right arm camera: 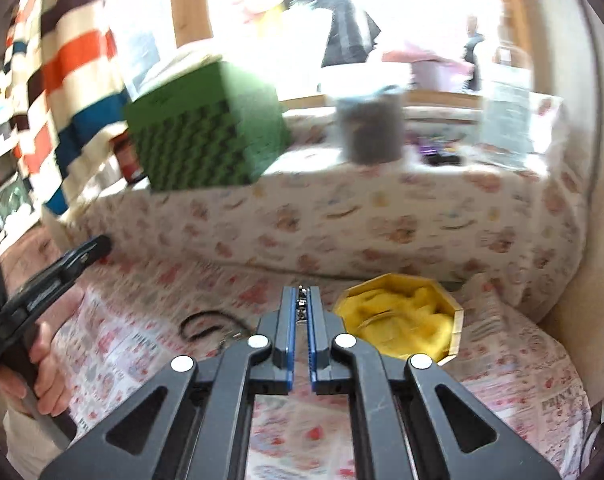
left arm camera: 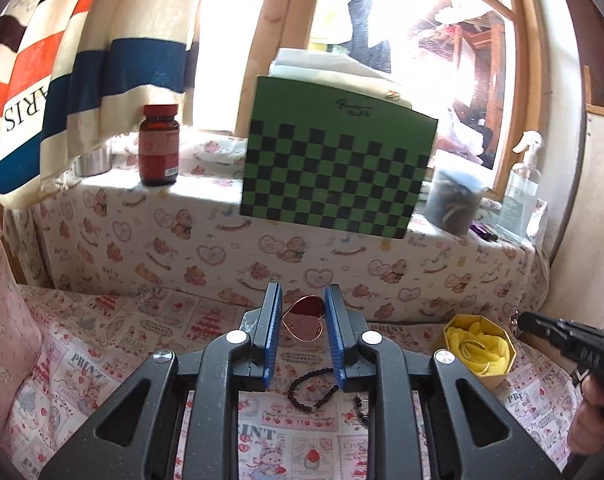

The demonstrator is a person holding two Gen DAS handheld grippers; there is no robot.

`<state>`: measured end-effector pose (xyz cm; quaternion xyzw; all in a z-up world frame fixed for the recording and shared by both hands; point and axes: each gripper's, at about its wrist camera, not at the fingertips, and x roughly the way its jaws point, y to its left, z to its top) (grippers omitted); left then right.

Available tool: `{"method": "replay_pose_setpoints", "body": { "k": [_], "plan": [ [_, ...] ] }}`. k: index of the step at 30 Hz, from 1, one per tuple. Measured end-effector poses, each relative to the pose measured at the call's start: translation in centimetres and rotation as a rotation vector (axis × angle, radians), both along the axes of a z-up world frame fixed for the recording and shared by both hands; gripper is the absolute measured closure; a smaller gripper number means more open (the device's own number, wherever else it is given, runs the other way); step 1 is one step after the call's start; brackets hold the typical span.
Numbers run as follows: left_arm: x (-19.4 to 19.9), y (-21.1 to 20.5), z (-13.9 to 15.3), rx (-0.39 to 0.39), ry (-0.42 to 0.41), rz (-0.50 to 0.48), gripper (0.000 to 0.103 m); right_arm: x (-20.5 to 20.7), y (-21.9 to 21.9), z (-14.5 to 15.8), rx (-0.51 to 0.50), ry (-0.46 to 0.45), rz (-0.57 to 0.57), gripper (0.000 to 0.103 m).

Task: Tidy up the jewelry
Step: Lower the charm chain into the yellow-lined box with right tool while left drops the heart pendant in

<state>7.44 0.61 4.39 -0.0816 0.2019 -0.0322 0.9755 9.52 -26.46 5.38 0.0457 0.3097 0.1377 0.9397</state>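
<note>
My left gripper [left arm camera: 303, 312] is shut on a red heart-shaped piece with a copper rim [left arm camera: 303, 322], held above the printed cloth [left arm camera: 102, 344]. Below it on the cloth lies a black beaded bracelet [left arm camera: 311, 394], with another dark beaded piece [left arm camera: 361, 410] beside it. My right gripper [right arm camera: 301, 298] is shut on a small dark beaded bit of jewelry [right arm camera: 301, 303], just left of the open yellow octagonal box [right arm camera: 401, 320]. That box [left arm camera: 479, 346] holds crumpled yellow lining. The black bracelet [right arm camera: 204, 324] also shows left of the right gripper.
A ledge covered in bear-print cloth [left arm camera: 222, 240] carries a green checkered box [left arm camera: 337, 176], a brown bottle [left arm camera: 159, 146], a clear tub of dark contents [left arm camera: 453, 204] and a pump bottle [left arm camera: 519, 192]. A striped towel [left arm camera: 82, 60] hangs at left. A hand [right arm camera: 42, 360] holds the left gripper's handle.
</note>
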Motion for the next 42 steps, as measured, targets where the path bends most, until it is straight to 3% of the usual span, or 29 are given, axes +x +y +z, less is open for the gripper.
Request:
{"method": "replay_pose_setpoints", "body": {
  "k": [5,8,17,23,29,35,39,42],
  "plan": [
    [-0.8,-1.6,0.4,0.021,-0.028,-0.047,0.082,0.8,-3.2,-0.5,0.053,0.019,-0.063,0.099],
    [-0.5,-2.7,-0.1,0.007,-0.003,-0.118,0.082,2.0,-4.8,-1.3,0.088,0.059,-0.107,0.099],
    [0.6,-7.5,-0.9,0.041,0.052,-0.201,0.082,4.2,-6.4,-4.0,0.12,0.164,-0.135,0.098],
    [1.8,-11.9,-0.3,0.073,0.086,-0.266,0.082,4.0,-7.7,-4.0,0.204,0.191,-0.134,0.098],
    [3.4,-16.6,0.0,0.099,0.114,-0.33,0.082,3.4,-9.4,-3.3,0.24,0.172,-0.198,0.092],
    [6.1,-20.2,-1.4,0.071,0.209,-0.402,0.082,3.5,-11.9,-3.7,0.273,0.226,-0.26,0.089],
    [6.9,-21.7,-2.3,0.108,0.231,-0.375,0.082,3.7,-12.2,-4.1,0.269,0.237,-0.28,0.089],
    [6.9,-21.1,-2.1,0.091,0.222,-0.356,0.081,3.6,-12.2,-4.2,0.283,0.245,-0.276,0.088]
  ]
}}
